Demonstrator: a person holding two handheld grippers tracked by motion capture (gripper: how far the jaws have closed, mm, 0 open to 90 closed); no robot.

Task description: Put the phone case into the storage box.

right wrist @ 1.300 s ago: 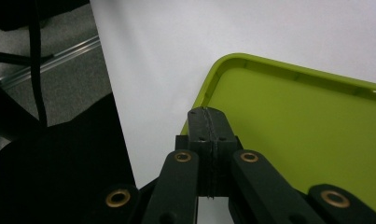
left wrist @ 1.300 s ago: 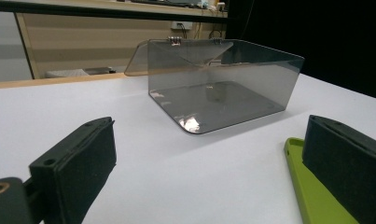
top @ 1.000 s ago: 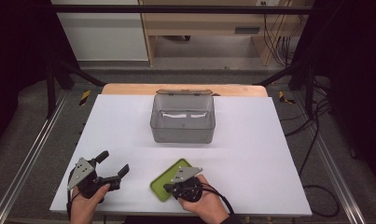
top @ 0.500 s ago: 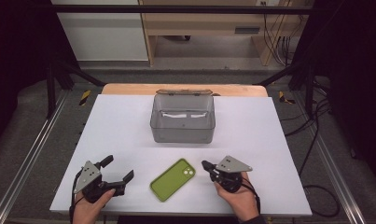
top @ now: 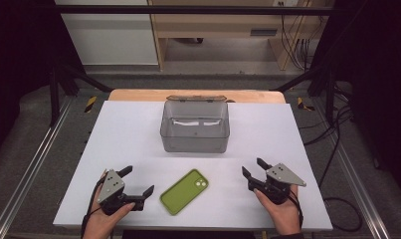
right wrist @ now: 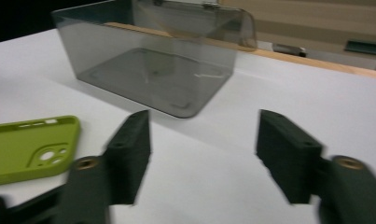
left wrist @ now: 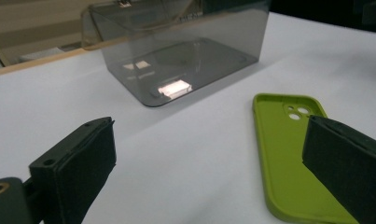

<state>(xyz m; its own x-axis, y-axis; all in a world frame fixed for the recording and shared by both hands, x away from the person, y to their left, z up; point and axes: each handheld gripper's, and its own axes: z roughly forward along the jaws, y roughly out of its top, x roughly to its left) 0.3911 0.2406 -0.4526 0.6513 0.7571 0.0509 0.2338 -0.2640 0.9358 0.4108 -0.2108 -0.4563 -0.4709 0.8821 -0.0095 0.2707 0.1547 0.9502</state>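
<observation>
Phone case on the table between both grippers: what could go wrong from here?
The green phone case lies flat, free of both grippers, so a gripper may slide it rather than lift it. It sits near the table's front edge; a push could send it off. The right gripper, its jaws just opened with nothing between them, and the open left gripper could collide reaching in together.
</observation>
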